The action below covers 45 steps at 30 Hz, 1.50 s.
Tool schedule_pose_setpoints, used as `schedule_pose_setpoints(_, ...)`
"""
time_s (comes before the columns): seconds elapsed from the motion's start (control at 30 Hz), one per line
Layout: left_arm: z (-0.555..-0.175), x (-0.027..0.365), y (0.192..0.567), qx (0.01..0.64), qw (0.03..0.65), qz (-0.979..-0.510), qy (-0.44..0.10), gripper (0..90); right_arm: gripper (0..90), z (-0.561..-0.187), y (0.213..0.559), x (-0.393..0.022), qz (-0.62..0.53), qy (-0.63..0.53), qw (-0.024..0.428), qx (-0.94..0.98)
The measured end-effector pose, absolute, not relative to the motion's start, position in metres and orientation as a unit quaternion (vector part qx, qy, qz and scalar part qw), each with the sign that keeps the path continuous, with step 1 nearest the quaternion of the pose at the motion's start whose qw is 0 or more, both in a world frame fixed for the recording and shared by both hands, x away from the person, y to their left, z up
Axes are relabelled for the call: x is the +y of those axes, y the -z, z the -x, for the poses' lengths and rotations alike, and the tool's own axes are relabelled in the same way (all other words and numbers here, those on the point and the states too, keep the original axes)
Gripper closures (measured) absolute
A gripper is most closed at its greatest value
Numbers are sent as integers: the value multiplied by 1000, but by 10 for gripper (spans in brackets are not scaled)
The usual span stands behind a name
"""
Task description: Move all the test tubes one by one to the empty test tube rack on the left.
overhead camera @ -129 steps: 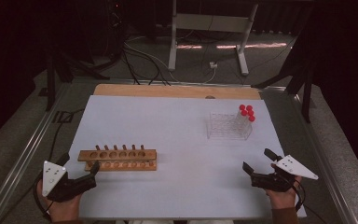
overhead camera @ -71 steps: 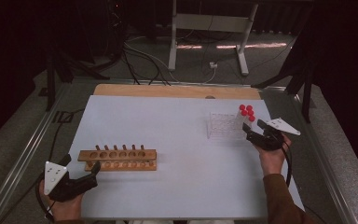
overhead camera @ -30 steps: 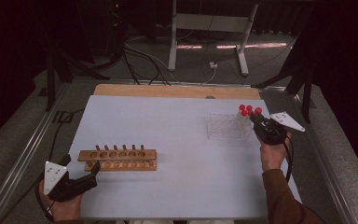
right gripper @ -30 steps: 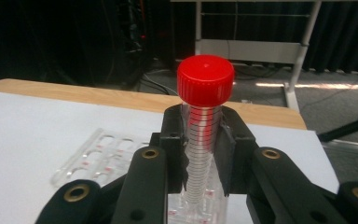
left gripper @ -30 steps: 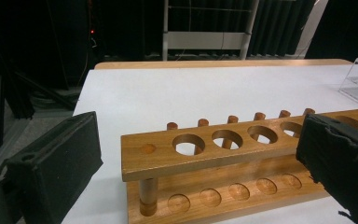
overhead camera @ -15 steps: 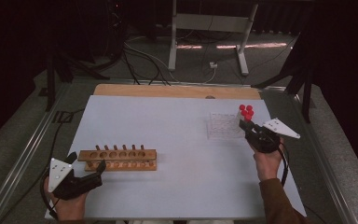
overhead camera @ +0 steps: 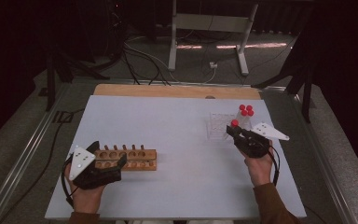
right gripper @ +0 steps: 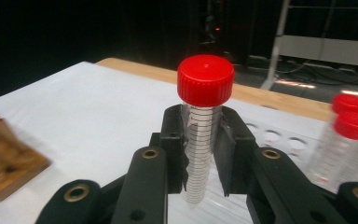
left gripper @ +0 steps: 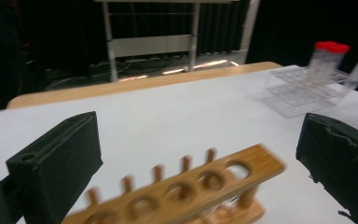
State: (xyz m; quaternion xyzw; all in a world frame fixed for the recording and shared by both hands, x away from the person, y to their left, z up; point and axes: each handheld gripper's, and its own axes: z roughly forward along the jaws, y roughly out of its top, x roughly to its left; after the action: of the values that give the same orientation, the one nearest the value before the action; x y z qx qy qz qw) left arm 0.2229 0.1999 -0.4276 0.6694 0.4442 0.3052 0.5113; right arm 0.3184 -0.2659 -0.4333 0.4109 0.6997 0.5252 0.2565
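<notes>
- My right gripper (right gripper: 200,158) has its fingers clamped on a red-capped tube (right gripper: 204,116), upright, gripped below the cap and lifted just clear of the clear rack (overhead camera: 221,125) at the right of the bench (overhead camera: 177,121).
- Three more capped tubes (overhead camera: 245,112) stand at that rack's far right corner.
- My left gripper (overhead camera: 103,164) has its fingers apart, straddling the left end of the wooden rack (overhead camera: 131,157) at near left without pressing on it.
- To do this well, I judge I should keep the tube vertical, carry it leftward to the wooden rack, steady that rack, and centre the tube's tip over an open hole before lowering.
</notes>
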Motion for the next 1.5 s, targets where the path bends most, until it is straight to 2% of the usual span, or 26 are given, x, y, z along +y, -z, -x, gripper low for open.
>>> schedule_pose_setpoints(0.5, -256, 119, 400, 363, 536, -724, -238, 7, 748, -308, 436, -233, -361, -530, 218, 736)
schedule_pose_setpoints(0.9, -281, 50, 395, 336, 541, -745, -200, 44, 748, -300, 433, -216, -336, -538, 196, 748)
schedule_pose_setpoints(1.1, -288, 32, 394, 339, 542, -745, -190, 90, 748, -297, 435, -205, -324, -536, 184, 758)
schedule_pose_setpoints(1.2, -290, 23, 394, 335, 539, -750, -187, 211, 747, -296, 436, -199, -316, -533, 179, 764)
schedule_pose_setpoints(1.23, -290, 20, 394, 330, 540, -752, -187, 211, 747, -296, 436, -199, -316, -533, 179, 764)
schedule_pose_setpoints(1.27, -289, 18, 395, 325, 542, -751, -192, 331, 748, -296, 436, -198, -315, -534, 175, 765)
schedule_pose_setpoints(1.3, -289, 15, 395, 322, 542, -752, -193, 331, 748, -296, 436, -198, -315, -534, 175, 765)
schedule_pose_setpoints(1.33, -290, 12, 396, 318, 543, -755, -187, 403, 747, -295, 435, -197, -312, -535, 174, 765)
schedule_pose_setpoints(1.4, -292, 5, 398, 311, 537, -764, -179, 481, 748, -295, 435, -197, -312, -538, 169, 765)
schedule_pose_setpoints(1.5, -293, 1, 399, 308, 535, -768, -173, 563, 748, -295, 435, -196, -310, -538, 165, 766)
